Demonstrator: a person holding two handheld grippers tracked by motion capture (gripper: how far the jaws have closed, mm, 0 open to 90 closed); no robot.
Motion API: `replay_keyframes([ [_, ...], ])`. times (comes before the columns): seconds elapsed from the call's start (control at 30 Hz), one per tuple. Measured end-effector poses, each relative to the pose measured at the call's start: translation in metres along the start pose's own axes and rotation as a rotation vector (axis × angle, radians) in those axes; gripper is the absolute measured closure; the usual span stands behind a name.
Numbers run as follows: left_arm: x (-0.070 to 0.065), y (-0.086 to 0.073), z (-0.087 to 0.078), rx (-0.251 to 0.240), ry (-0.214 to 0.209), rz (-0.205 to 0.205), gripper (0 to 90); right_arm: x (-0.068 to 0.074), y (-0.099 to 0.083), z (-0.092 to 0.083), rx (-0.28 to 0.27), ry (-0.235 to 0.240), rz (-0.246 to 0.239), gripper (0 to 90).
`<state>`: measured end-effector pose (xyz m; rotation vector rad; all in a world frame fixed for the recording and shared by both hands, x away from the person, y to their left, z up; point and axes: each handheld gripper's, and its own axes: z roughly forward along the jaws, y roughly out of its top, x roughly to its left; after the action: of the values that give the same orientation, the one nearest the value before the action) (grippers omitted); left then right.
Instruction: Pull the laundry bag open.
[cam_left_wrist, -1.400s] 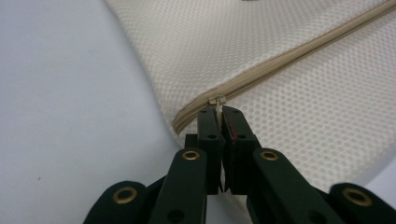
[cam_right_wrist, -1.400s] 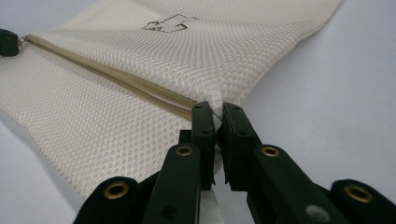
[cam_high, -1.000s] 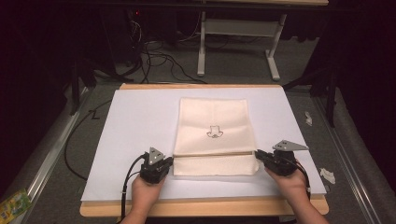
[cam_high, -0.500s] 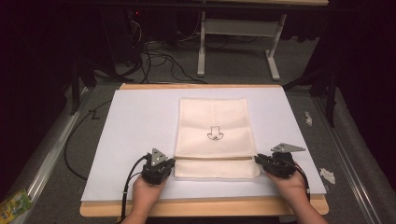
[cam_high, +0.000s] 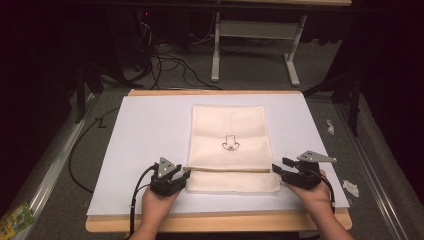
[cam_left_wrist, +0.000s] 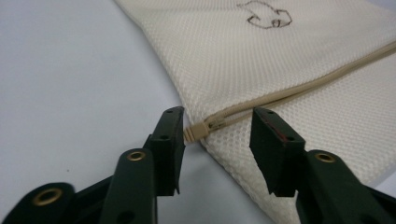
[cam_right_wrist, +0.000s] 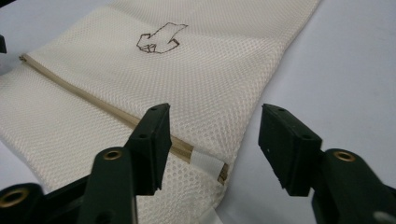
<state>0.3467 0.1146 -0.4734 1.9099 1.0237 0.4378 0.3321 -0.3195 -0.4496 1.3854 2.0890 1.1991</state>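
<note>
At the near edge: both hands low, reaching forward.
Left gripper (cam_high: 183, 174): jaws wide, astride the zip end (cam_left_wrist: 195, 132).
Right gripper (cam_high: 278, 169): jaws wide at the bag (cam_high: 230, 145) corner.
Bag: flat, mid-table (cam_high: 125, 150).

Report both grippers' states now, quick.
Left gripper: open, jaws either side of the zip's end at the mesh bag's edge, holding nothing.
Right gripper: open, jaws astride the bag's other zip end, holding nothing.

The right gripper (cam_high: 279, 170) has drawn back slightly from the mesh bag's (cam_high: 230, 135) corner, its fingers parted.
</note>
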Motion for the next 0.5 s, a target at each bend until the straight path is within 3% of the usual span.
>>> replay_keyframes([
  [0.07, 0.004, 0.003, -0.004, -0.014, 0.01, 0.007, 46.4, -0.004, 0.001, -0.002, -0.006, -0.007, 0.007, 35.3],
  [0.2, 0.012, 0.006, -0.01, -0.015, 0.023, 0.011, 40.7, -0.007, 0.001, -0.005, -0.022, -0.022, 0.004, 28.5],
  [0.33, 0.024, 0.007, -0.023, -0.015, 0.067, 0.051, 35.8, -0.011, 0.001, -0.012, -0.043, -0.056, -0.024, 24.5],
  [0.4, 0.036, 0.004, -0.035, -0.016, 0.086, 0.048, 28.9, -0.015, 0.001, -0.017, -0.052, -0.075, -0.041, 25.4],
  [0.5, 0.042, 0.0, -0.042, -0.021, 0.099, 0.043, 22.5, -0.02, -0.001, -0.023, -0.065, -0.11, -0.078, 22.8],
])
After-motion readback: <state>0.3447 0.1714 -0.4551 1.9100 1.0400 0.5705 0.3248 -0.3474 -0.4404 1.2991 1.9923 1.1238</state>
